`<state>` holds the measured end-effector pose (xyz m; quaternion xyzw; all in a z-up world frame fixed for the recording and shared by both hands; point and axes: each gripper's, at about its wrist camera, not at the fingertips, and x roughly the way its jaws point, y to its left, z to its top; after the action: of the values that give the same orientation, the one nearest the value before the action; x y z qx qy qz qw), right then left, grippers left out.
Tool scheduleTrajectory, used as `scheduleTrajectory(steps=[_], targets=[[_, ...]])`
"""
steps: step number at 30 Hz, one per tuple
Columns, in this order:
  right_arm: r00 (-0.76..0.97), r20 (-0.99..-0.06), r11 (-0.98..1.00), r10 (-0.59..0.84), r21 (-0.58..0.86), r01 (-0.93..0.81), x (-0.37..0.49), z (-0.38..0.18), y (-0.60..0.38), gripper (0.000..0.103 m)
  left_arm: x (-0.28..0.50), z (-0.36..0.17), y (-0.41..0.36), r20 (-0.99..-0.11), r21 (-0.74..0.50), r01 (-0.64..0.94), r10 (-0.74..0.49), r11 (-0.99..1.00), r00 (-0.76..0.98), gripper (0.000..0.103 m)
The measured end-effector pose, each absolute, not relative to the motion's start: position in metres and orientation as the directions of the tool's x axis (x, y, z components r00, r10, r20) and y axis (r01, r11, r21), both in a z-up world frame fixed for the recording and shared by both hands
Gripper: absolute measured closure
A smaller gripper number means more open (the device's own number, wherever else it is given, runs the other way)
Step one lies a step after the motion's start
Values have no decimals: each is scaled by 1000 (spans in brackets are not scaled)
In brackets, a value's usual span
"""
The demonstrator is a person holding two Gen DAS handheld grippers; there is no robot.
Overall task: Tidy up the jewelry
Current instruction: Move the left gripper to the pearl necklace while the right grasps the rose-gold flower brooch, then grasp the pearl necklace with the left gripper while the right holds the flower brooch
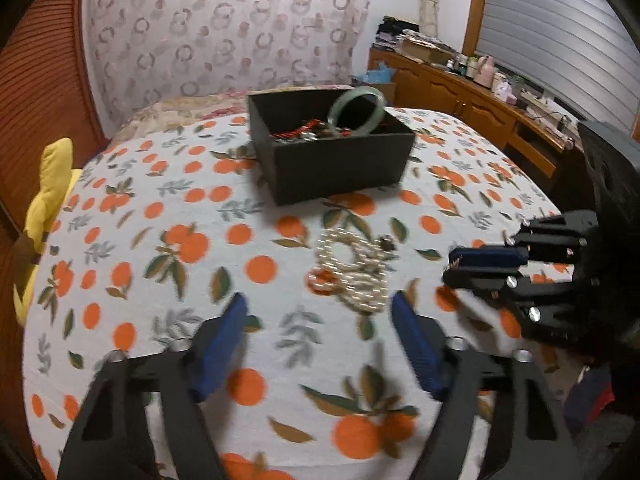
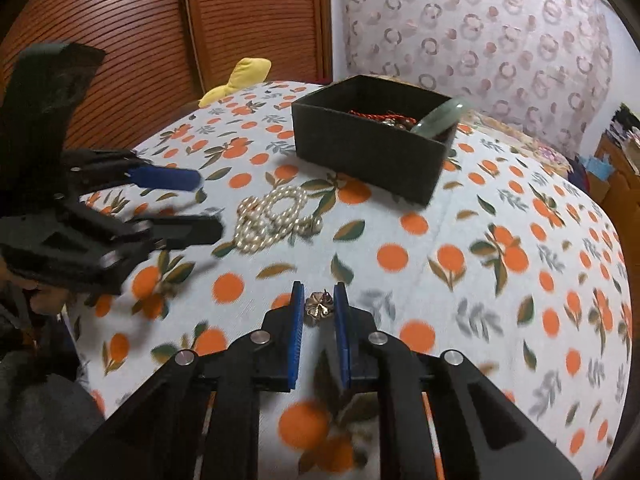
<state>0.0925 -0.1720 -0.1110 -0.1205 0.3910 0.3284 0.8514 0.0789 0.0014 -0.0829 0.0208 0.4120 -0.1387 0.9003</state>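
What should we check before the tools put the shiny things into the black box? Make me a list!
1. Right tool pinching the gold flower piece: ok, its blue pads meet both sides.
2. Left tool open: ok, nothing between its pads.
3. Pearl necklace reachable: ok, it lies loose on the orange-print cloth, just ahead of the left tool.
4. Black box open: ok, no lid on it.
5. Room in the box: cannot tell; the green bangle already leans inside.

slatted wooden doors (image 2: 140,40); wooden sideboard (image 1: 460,88); window blind (image 1: 552,20)
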Motion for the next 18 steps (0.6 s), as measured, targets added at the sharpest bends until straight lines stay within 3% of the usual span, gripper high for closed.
scheduleTrajectory(steps=[4, 17, 18], targets=[[502, -735, 770, 456, 43, -637, 80, -112, -180, 87, 81, -87, -10, -762, -94, 281, -251, 955, 597, 64], [522, -721, 788, 457, 55, -614, 77, -114, -189, 86, 100, -94, -15, -766, -125, 248, -252, 961, 592, 89], [522, -721, 787, 456, 54, -614, 77, -114, -189, 86, 99, -94, -14, -764, -130, 251, -258, 959, 592, 95]])
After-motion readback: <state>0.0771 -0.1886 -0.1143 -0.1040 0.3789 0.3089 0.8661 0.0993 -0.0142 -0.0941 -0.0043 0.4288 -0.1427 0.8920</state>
